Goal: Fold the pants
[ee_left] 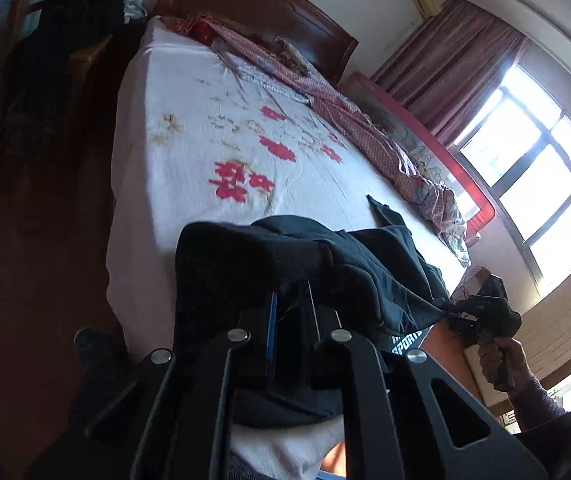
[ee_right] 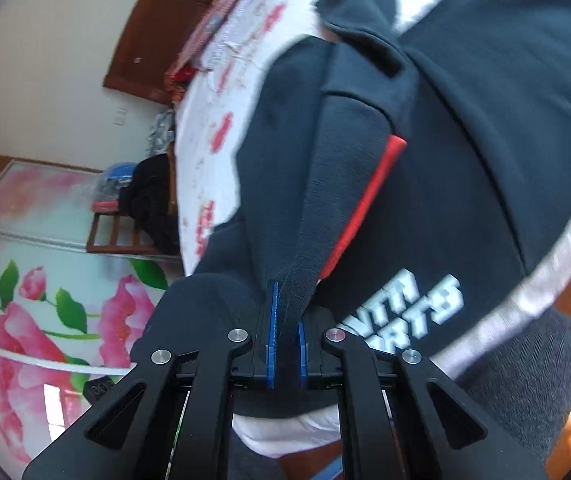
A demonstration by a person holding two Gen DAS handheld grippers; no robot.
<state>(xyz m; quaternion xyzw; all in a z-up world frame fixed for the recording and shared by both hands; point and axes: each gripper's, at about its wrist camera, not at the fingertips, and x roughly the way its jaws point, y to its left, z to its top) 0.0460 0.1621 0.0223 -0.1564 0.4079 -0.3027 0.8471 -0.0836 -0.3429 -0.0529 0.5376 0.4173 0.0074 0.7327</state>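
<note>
The dark navy pants (ee_left: pixel 369 264) lay bunched at the near end of the bed (ee_left: pixel 189 152), partly lifted off its white sheet with red flowers. The left tongs (ee_left: pixel 291 300) were clenched on a thick fold of the pants at the near edge — the cloth humped over their tips and hid the pads. The right tongs (ee_right: pixel 285 320) were clenched too, with a band of the same fabric pinched between the blue pads (ee_right: pixel 272 320). In the left wrist view the right tongs (ee_left: pixel 451 312) showed at the right, gripping a corner of the pants, with the person's hand (ee_left: pixel 499 360) around the handle. White lettering (ee_right: pixel 405 304) and a red stripe (ee_right: pixel 369 200) showed on the cloth near the right tongs. A red-checked blanket (ee_left: pixel 349 112) lay along the far right side of the bed, below a wooden headboard (ee_left: pixel 261 8).
</note>
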